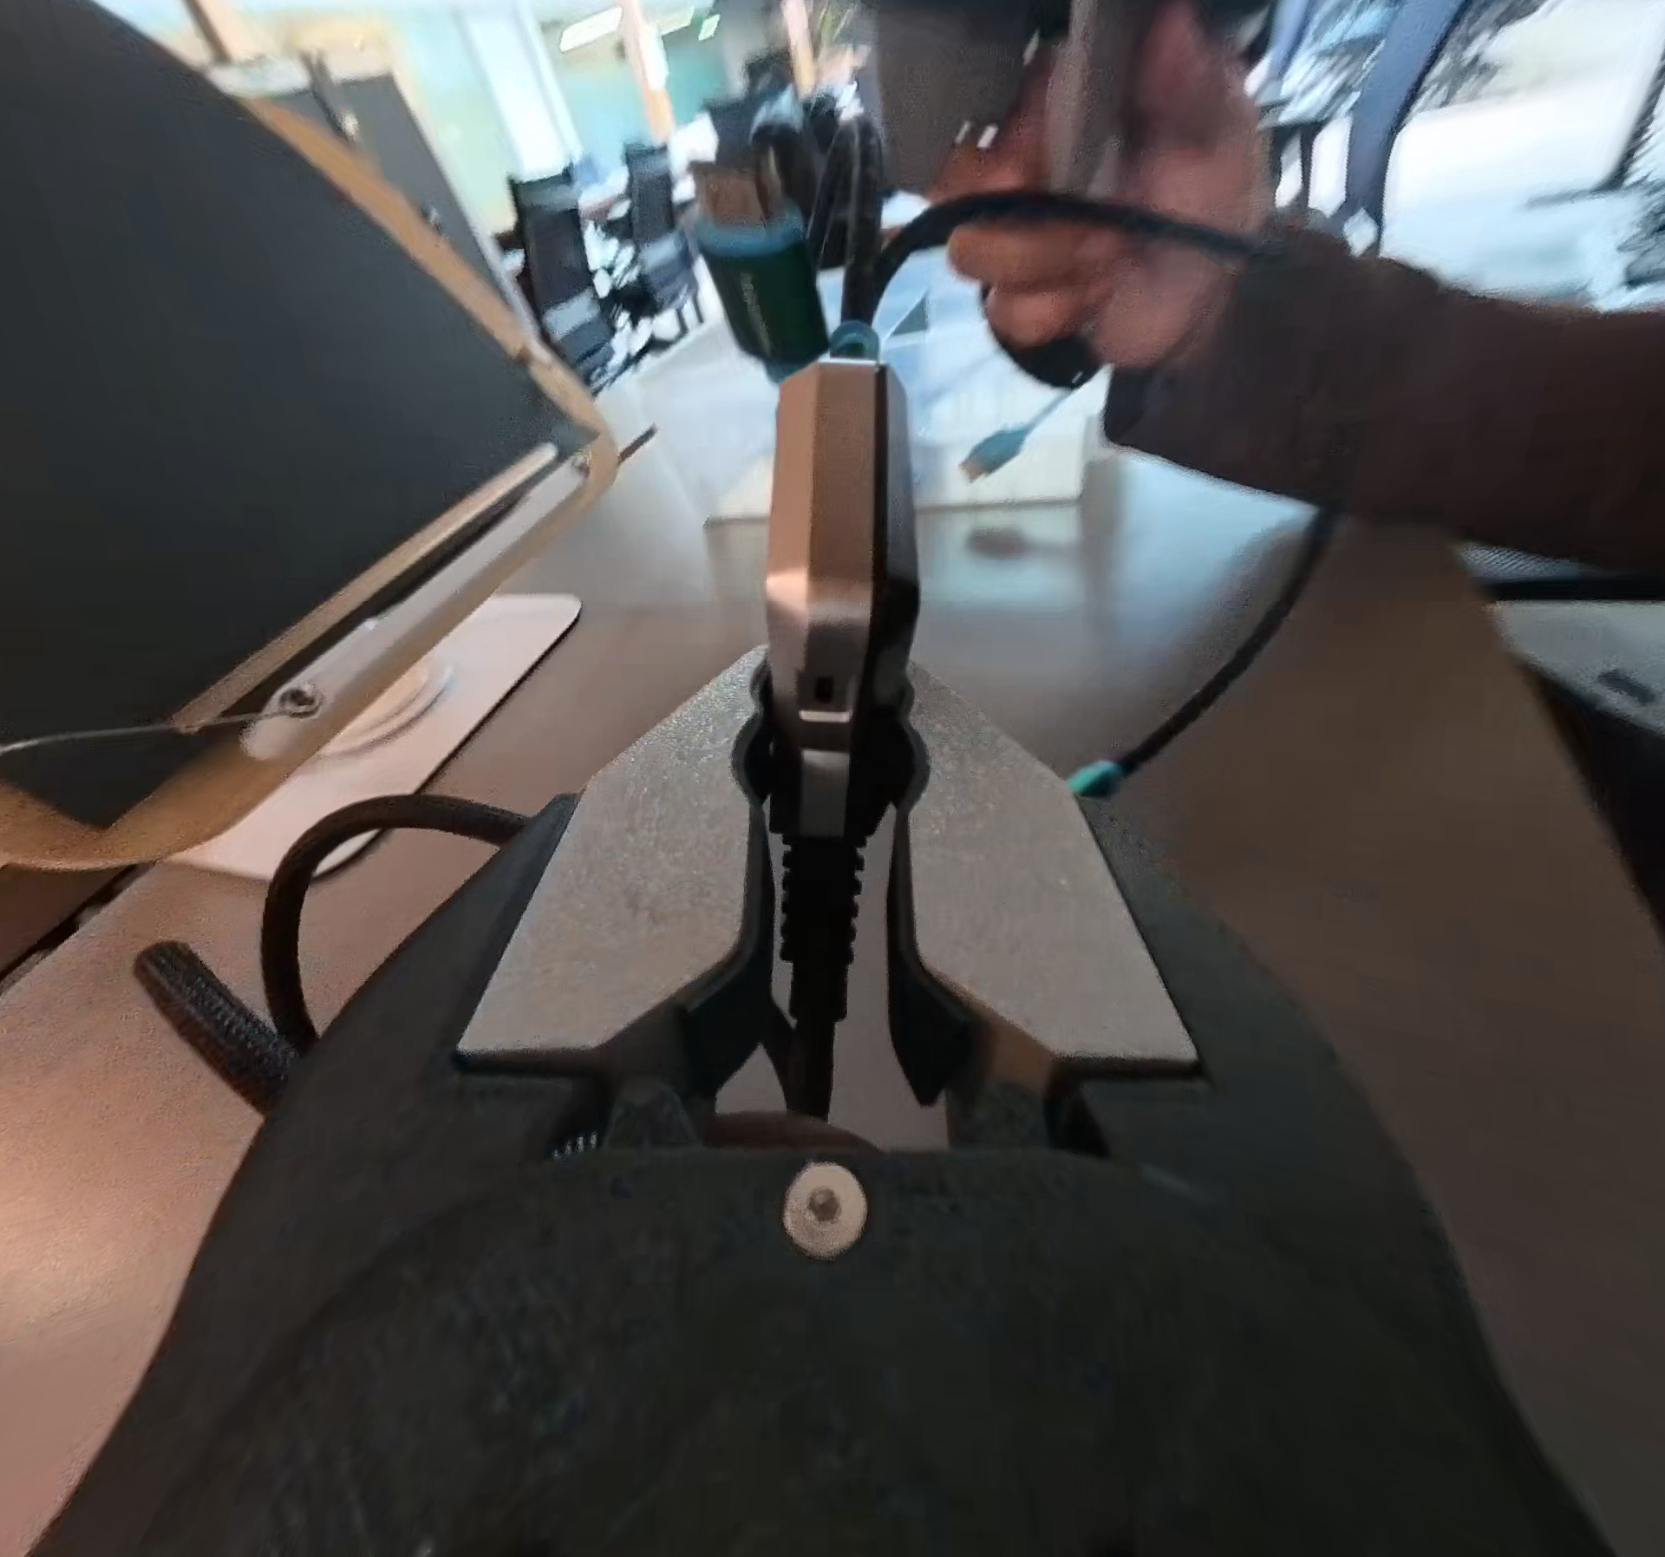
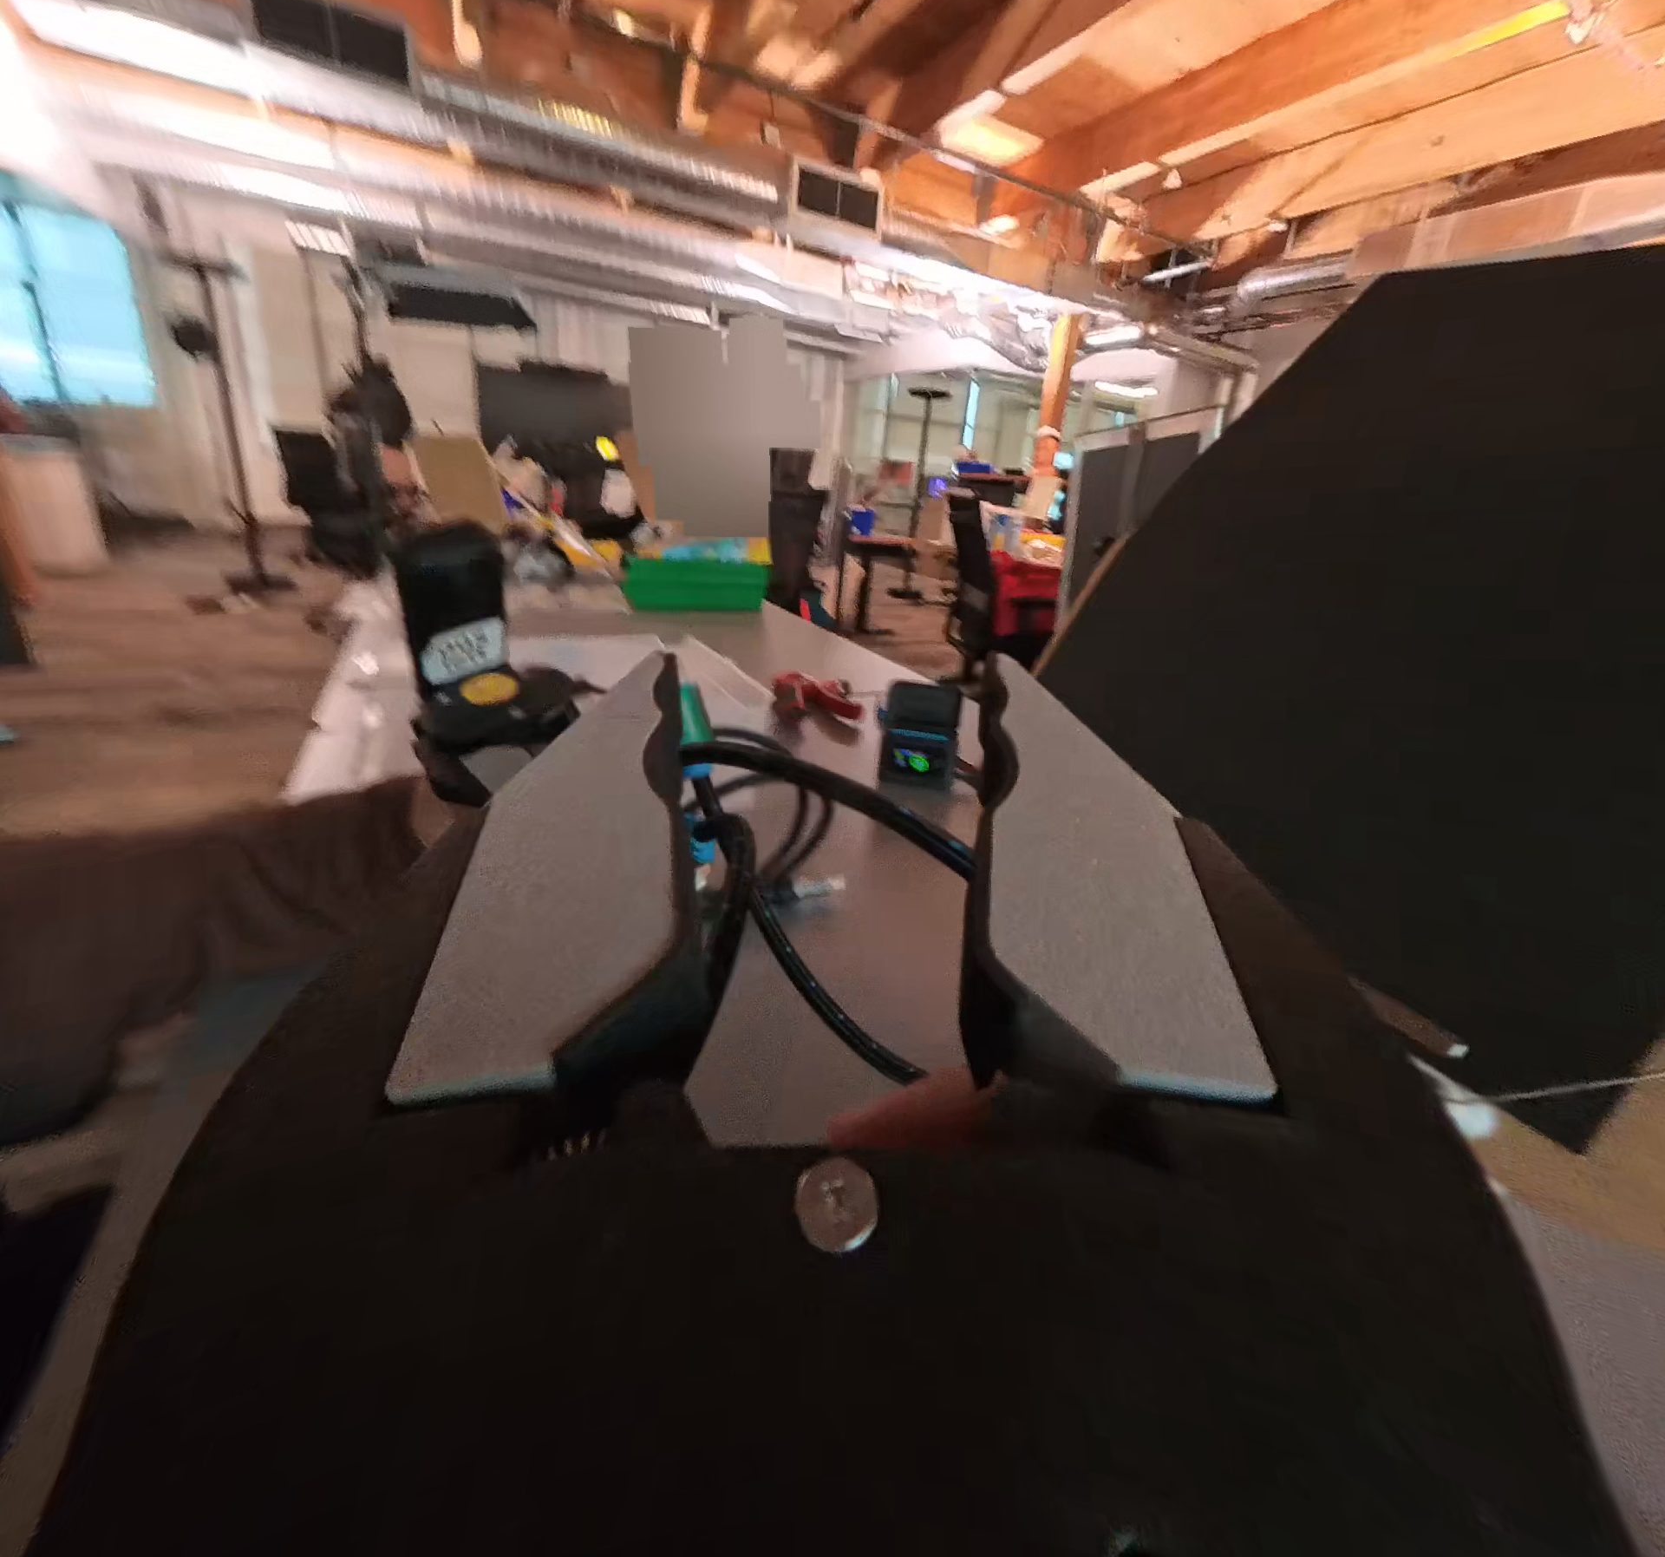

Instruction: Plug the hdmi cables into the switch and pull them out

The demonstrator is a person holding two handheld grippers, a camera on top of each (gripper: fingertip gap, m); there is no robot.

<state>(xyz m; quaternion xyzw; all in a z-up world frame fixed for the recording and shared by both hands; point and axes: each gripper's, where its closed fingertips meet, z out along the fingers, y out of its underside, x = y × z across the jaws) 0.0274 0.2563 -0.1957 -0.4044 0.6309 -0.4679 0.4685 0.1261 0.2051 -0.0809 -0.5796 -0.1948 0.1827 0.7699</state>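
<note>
Left gripper (image 1: 833, 703): clamped on the flat silver-and-black switch (image 1: 833, 540).
Right gripper (image 2: 824, 730): jaws apart above the black cables (image 2: 811, 793).
Beside: black monitor (image 1: 225, 342) on the brown tabletop (image 1: 1171, 928).

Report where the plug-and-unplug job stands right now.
In hand: the left gripper is clamped on the silver switch. The right gripper is open, holding nothing. One teal-tipped cable plug hangs free, unplugged. Blur hides the switch's far ports, so remaining cables are unclear.
</note>
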